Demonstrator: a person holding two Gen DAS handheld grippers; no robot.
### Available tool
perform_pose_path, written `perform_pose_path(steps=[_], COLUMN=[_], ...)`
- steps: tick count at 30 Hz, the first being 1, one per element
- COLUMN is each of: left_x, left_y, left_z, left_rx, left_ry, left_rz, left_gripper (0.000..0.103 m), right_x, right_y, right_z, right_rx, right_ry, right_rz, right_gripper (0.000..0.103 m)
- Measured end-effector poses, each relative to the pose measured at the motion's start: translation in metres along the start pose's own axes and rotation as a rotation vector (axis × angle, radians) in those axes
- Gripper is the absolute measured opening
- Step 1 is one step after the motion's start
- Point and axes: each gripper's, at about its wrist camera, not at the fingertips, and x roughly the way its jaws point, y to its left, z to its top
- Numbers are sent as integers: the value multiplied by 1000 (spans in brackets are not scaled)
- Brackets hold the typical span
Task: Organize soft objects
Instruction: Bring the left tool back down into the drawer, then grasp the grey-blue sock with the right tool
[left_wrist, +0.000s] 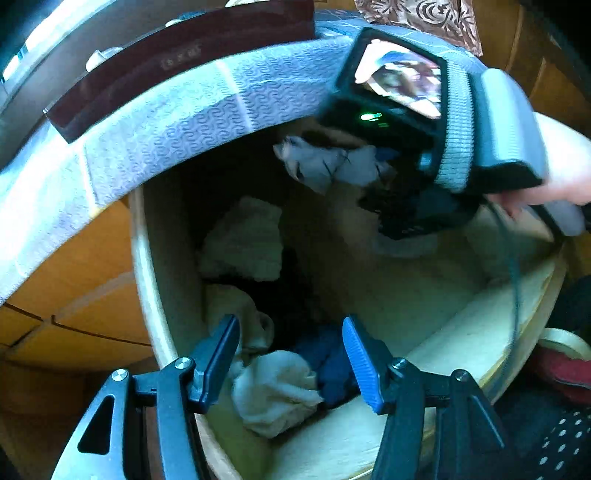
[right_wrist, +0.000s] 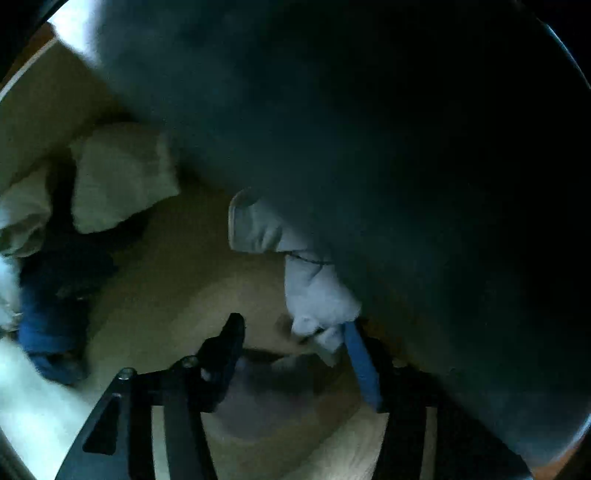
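I am looking down into a pale wooden drawer pulled out beside a bed with a blue-grey patterned cover.

At the left of the drawer, soft items already lie inside: a cream folded cloth toward the far left, a second cream piece nearer, then a white balled sock and a dark blue bundle at the near left. My left gripper hangs over those last 2 with its jaws spread and nothing pinched; the sock and bundle show in the gap below.

Moving right, the middle of the drawer floor is bare, so there is room for more.

At the far right, my right gripper is over the drawer with a light grey sock. Its jaws stand apart, and the sock lies against the blue pad only. Whether the sock is clinging to the pad or already loose I cannot tell, as this view is dark and half covered by a large shadowy shape.

I judge the task partly done: at least 4 soft items are stowed, the grey sock is being let go into the drawer, and how many remain outside the drawer is not visible.
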Motion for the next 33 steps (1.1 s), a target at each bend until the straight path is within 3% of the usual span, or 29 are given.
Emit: perform_pose_path(steps=[6, 9, 12, 15, 18, 20, 21, 22, 23, 25, 29, 31, 33], left_x=[8, 9, 9, 8, 5, 4, 4, 4, 4, 4, -5, -9, -12], left_y=[-10, -13, -14, -12, -10, -9, -8, -8, -8, -5, 6, 9, 11], left_z=[-3, -3, -5, -4, -3, -3, -3, -4, -4, -5, -8, -8, -8], left_rx=[14, 10, 6, 0, -15, -21, -26, -30, -30, -44, -95, -99, -107], left_ry=[9, 7, 0, -10, -23, -30, -35, -38, -37, -38, -60, -76, -83], left_rz=[-6, -3, -4, -2, -6, -7, -5, -2, 2, -4, -30, -25, -27], left_gripper=[59, 59, 59, 59, 59, 59, 59, 59, 59, 59, 59, 59, 59], right_x=[4, 6, 6, 3, -1, -11, -15, -15, -19, -22, -25, -22, -14], right_y=[6, 10, 10, 10, 9, 9, 10, 7, 10, 14, 26, 33, 42], right_z=[9, 7, 3, -6, -17, -20, -23, -24, -25, -25, -16, -20, -27], right_rx=[-27, -51, -29, 2, 31, 30, 22, 15, 13, 13, -55, -77, -101], right_ry=[-39, -20, 4, 25, 68, 25, -4, -21, -39, -26, 73, 107, 158], right_rz=[-17, -17, 89, 167, 300, 289, 265, 248, 220, 205, 295, 274, 250], right_gripper=[59, 22, 14, 13, 13, 17, 34, 62, 73, 76, 78, 87, 87])
